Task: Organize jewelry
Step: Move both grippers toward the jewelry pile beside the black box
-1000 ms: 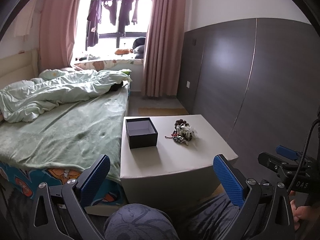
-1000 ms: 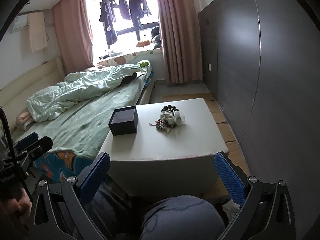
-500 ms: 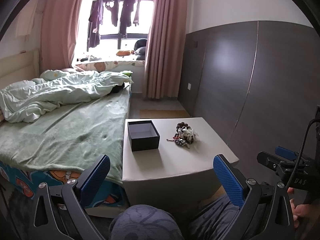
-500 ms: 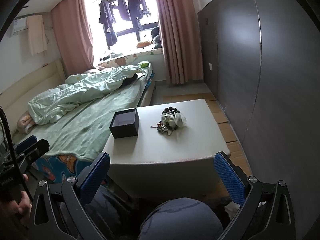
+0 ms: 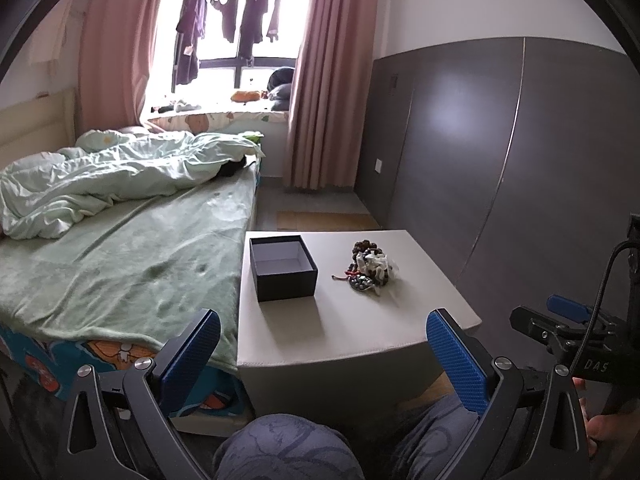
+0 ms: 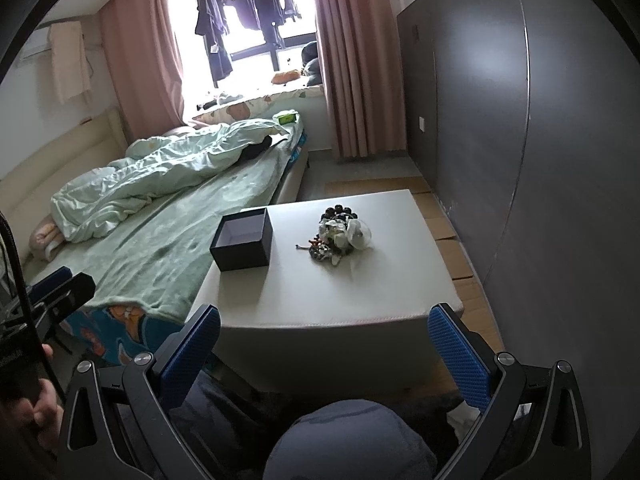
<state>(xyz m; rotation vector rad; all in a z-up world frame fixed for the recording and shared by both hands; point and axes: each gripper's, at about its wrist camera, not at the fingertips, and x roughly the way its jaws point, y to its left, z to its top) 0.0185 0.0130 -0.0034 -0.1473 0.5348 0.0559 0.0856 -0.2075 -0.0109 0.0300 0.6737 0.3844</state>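
A tangled pile of jewelry (image 5: 370, 265) (image 6: 340, 236), with dark beads, white pieces and a red strand, lies on a low white table (image 5: 352, 320) (image 6: 332, 288). Left of it stands an open black box (image 5: 282, 268) (image 6: 243, 239), pale inside, with nothing in it. My left gripper (image 5: 324, 348) hangs open short of the table's near edge, its blue pads wide apart. My right gripper (image 6: 324, 348) is open too, also short of the table, holding nothing. The right gripper's blue tip (image 5: 568, 306) shows at the right edge of the left wrist view.
A bed (image 5: 120, 264) with a green blanket and crumpled duvet butts against the table's left side. A dark grey wall panel (image 5: 520, 160) runs along the right. The person's knees (image 5: 280, 448) (image 6: 352, 440) sit below the grippers. Pink curtains and a window are at the back.
Both grippers have drifted slightly, so the table and box sit a little more to the right in both views. The jaws stay open; nothing on the table moved.
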